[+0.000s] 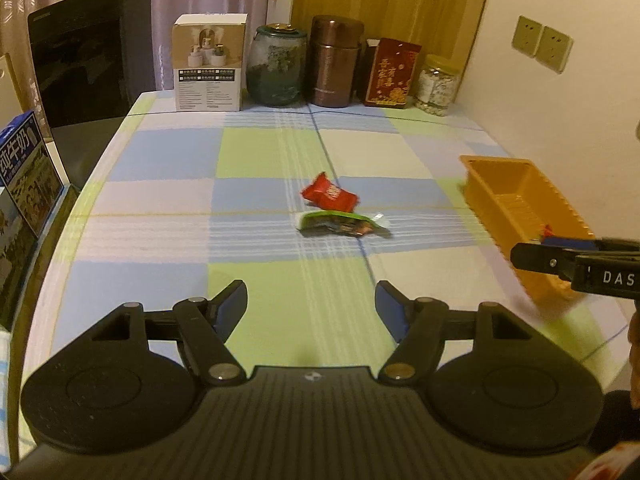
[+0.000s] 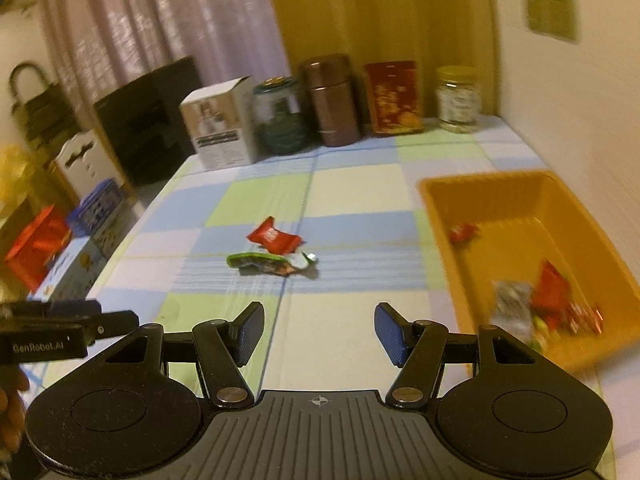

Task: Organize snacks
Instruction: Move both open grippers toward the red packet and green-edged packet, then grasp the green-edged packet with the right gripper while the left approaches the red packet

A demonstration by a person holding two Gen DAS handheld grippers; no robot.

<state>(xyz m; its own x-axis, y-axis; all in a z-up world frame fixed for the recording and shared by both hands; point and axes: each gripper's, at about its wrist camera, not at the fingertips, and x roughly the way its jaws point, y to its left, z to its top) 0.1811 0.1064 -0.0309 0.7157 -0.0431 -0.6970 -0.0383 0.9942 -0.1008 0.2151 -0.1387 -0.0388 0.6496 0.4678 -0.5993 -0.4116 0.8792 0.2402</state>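
1. Orange bin (image 2: 520, 200) sits at the counter's right edge, some snacks inside; red packet (image 1: 330, 194) and green packet (image 1: 340, 224) lie mid-counter, touching.
2. Left gripper (image 1: 311, 308) and right gripper (image 2: 319, 330) both hover released, empty.
3. Risk: grabbing one packet could drag its neighbour.
4. Green packet's long axis runs crosswise.

left claw (image 1: 311, 304) parted, right claw (image 2: 319, 330) parted

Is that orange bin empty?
No. The orange bin already holds several wrapped snacks, mostly red ones, lying at its bottom.
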